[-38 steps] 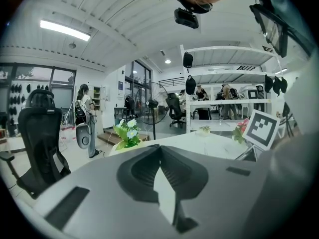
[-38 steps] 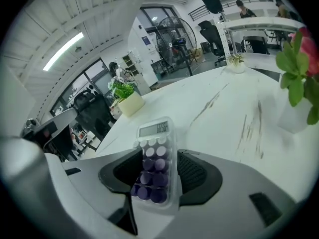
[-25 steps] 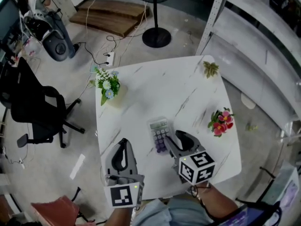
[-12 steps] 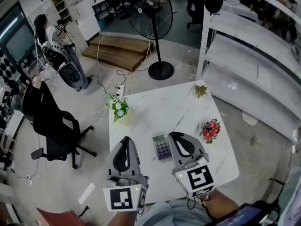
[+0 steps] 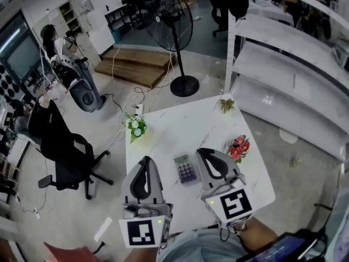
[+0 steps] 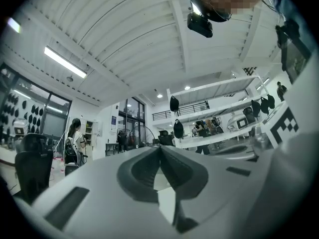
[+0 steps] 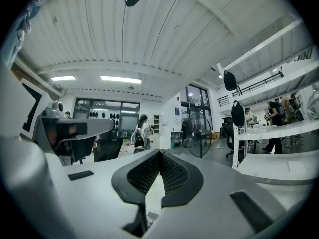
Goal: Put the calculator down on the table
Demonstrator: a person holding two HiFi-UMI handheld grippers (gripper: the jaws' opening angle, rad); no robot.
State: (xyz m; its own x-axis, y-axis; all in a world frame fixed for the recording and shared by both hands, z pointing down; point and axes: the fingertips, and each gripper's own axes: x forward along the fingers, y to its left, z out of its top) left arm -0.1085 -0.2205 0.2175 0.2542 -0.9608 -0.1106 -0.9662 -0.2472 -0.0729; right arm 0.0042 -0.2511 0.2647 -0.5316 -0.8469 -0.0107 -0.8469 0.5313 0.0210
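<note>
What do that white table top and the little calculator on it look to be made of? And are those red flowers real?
Table top: white with thin grey veins and a smooth face, so marble or a marble-look laminate; I cannot tell which.
Calculator: probably plastic, with a pale grey case and purplish keys.
Red flowers: too small here to tell real from artificial.
</note>
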